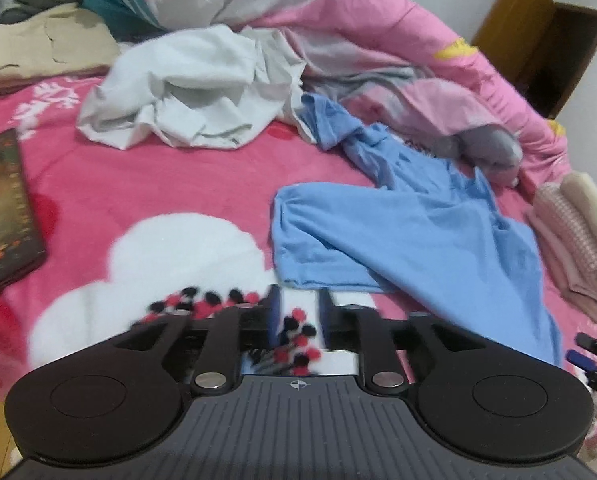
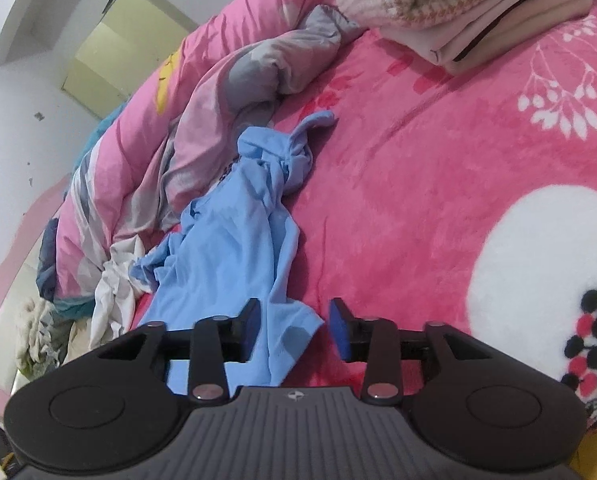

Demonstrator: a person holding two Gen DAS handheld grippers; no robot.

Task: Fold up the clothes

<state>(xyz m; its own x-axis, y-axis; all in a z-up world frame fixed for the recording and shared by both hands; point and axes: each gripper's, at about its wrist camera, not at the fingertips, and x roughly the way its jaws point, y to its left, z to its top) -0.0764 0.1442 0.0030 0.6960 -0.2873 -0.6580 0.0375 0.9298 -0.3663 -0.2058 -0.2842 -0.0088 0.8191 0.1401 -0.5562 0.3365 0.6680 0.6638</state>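
A light blue garment (image 1: pixel 418 232) lies crumpled on the pink bedspread (image 1: pixel 158 184), its near hem just beyond my left gripper (image 1: pixel 300 312). The left jaws stand apart with only bedspread showing between them. In the right wrist view the same blue garment (image 2: pixel 234 232) stretches away from the camera, twisted at its far end. One of its corners lies between the fingers of my right gripper (image 2: pixel 296 328), against the left pad and clear of the right pad, so the jaws are open. The right gripper's tip (image 1: pixel 590 356) also shows at the left wrist view's right edge.
A crumpled white garment (image 1: pixel 186 96) lies further back, with a bunched pink quilt (image 1: pixel 378 32) behind it. A folded stack (image 1: pixel 578 232) sits at the right edge, also seen as the folded stack (image 2: pixel 458 8). A dark screen (image 1: pixel 2 208) lies left; beige folded cloth (image 1: pixel 46 44) far left.
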